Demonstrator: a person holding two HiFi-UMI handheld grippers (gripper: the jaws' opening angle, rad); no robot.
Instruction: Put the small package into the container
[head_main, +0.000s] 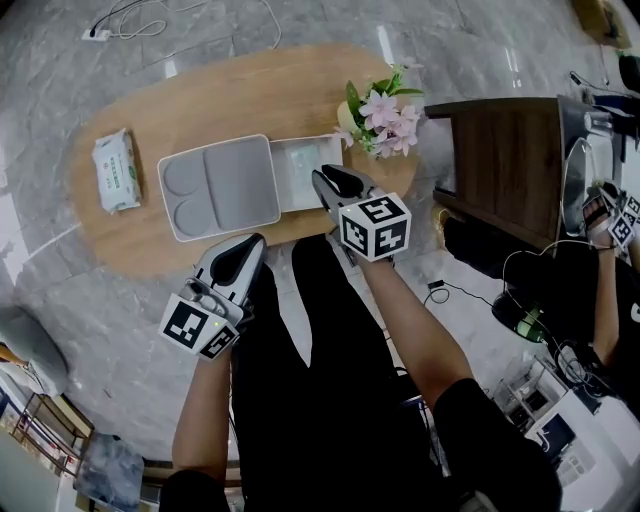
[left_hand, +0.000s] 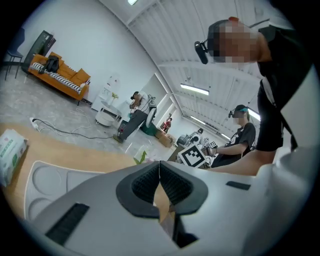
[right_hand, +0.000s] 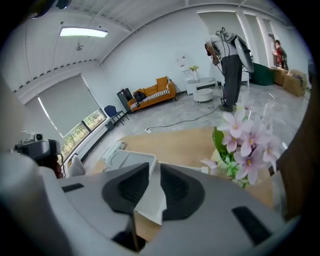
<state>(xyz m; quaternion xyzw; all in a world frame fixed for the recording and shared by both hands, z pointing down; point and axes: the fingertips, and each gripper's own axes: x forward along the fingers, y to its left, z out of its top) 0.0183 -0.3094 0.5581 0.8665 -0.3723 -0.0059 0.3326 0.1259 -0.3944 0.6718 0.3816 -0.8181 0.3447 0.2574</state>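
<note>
The small package (head_main: 118, 170), green and white, lies at the left end of the oval wooden table (head_main: 250, 90); the left gripper view catches it at the far left (left_hand: 10, 150). A grey compartment tray (head_main: 222, 187) sits mid-table, with a white container (head_main: 295, 165) against its right side. My right gripper (head_main: 325, 175) reaches over that container's near right corner. Its jaws stand narrow with the container's white edge (right_hand: 150, 200) filling the gap at the right gripper (right_hand: 155, 170). My left gripper (head_main: 245, 245) hovers at the table's front edge, shut and empty (left_hand: 159, 167).
A vase of pink flowers (head_main: 383, 115) stands just right of the white container, close to my right gripper (right_hand: 245, 145). A dark wooden cabinet (head_main: 510, 150) is beyond the table's right end. Another person (head_main: 610, 290) stands at the far right. Cables lie on the floor (head_main: 440, 290).
</note>
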